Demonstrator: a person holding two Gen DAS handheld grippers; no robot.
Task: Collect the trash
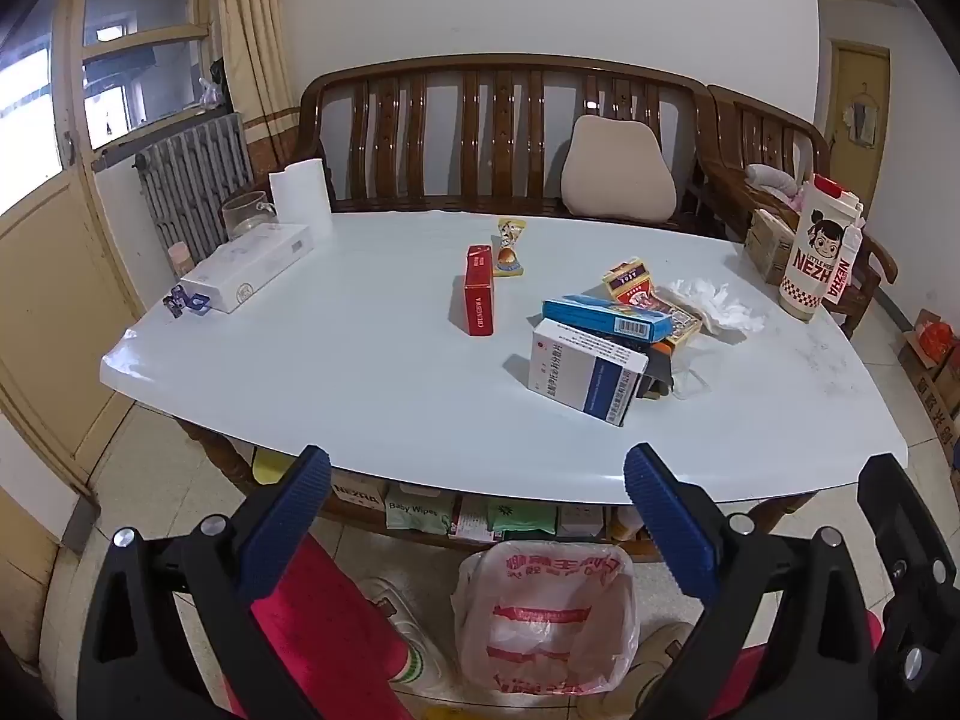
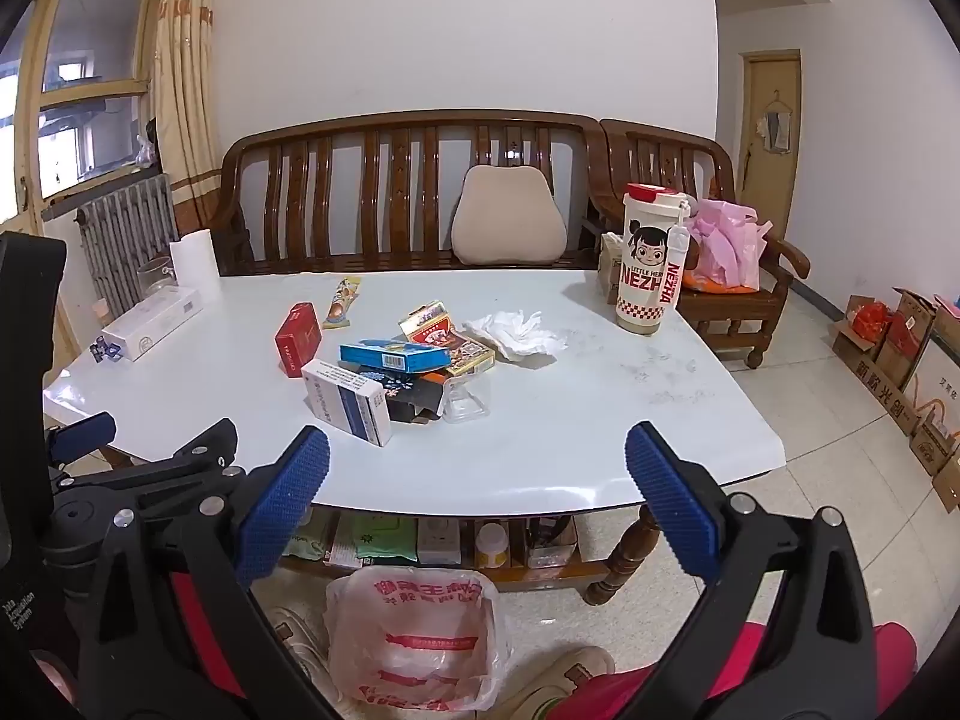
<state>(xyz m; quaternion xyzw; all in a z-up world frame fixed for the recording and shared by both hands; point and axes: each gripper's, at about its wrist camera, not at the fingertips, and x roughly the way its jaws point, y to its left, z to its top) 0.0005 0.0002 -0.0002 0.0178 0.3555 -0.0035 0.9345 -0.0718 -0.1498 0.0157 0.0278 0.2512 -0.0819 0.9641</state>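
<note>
White glossy table [image 1: 372, 396] w/ curved front edge, wooden bench [image 1: 498, 120] behind it against a white wall, radiator [image 1: 192, 174] and window at left, tiled floor. Trash sits mid-table: red box [image 1: 479, 299], snack wrapper [image 1: 509, 249], blue box [image 1: 606, 315] on top of a white-and-blue box [image 1: 588, 373], crumpled tissue [image 1: 717, 306] just beside the pile. Big cartoon cup [image 2: 651, 261] at far right corner, paper roll [image 1: 300, 195] and long white box [image 1: 252, 267] at left. Plastic bag [image 2: 414, 642] stands open on floor below the front edge. Left gripper [image 1: 477, 483] and right gripper [image 2: 477, 468]: fingers spread wide, holding nothing, short of the table.
</note>
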